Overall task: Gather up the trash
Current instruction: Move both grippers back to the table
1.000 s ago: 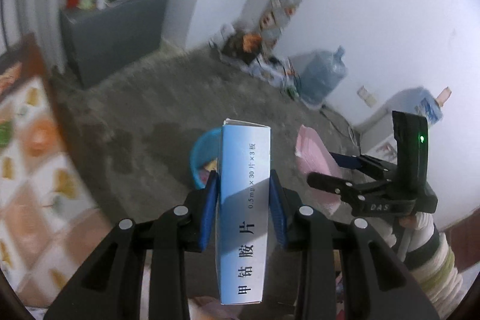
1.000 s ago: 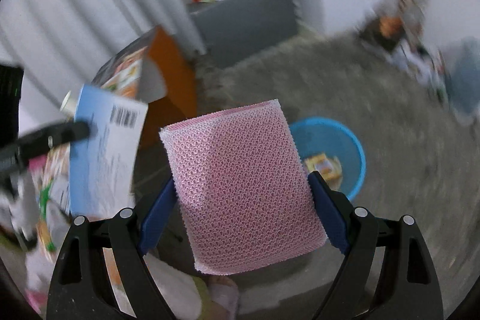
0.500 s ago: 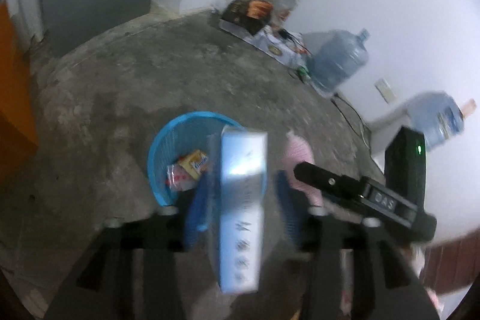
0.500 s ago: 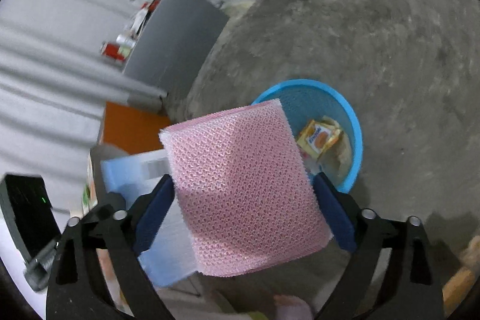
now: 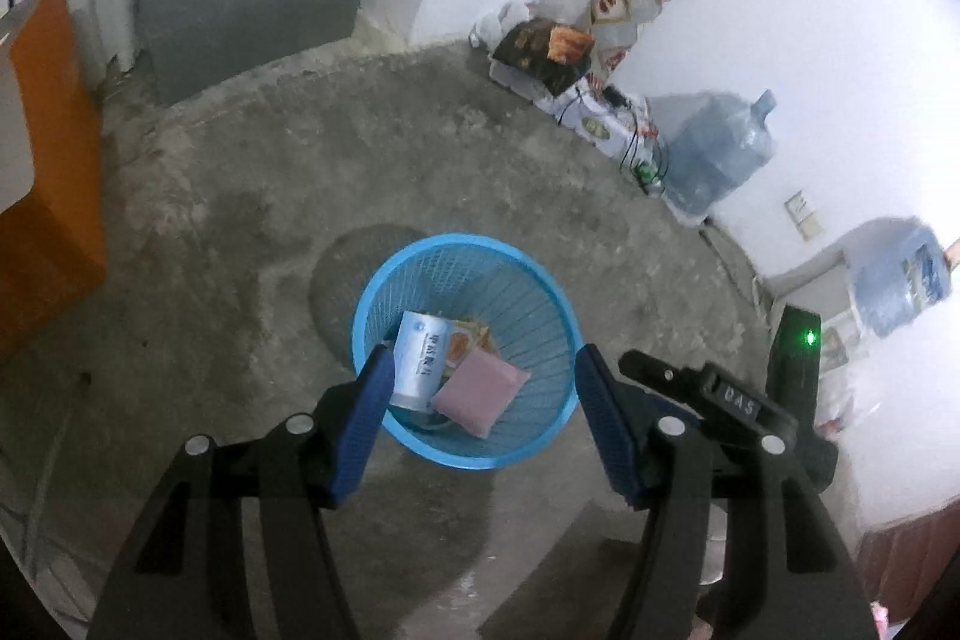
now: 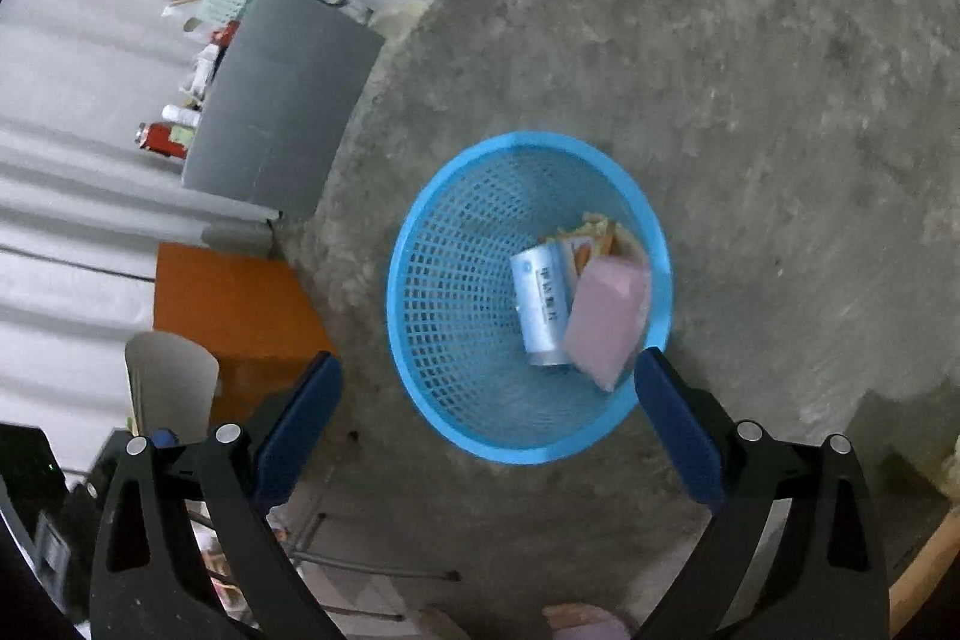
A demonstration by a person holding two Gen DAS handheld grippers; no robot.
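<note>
1. Blue bin (image 5: 462,352) sits below our spread fingers (image 5: 372,394); box (image 5: 422,361) and pink pad (image 5: 480,391) lie inside.
2. Left gripper (image 5: 480,400) and right gripper (image 6: 489,412) gape empty.
3. Dropping lower, we risk tipping the light bin.

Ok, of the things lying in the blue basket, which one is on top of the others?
The pink sponge. In the basket it overlaps one edge of the blue-and-white box, and the orange wrappers lie underneath both.

One blue basket (image 5: 543,451), one white box (image 5: 420,361), one pink sponge (image 5: 480,391), two water jugs (image 5: 717,160)
</note>
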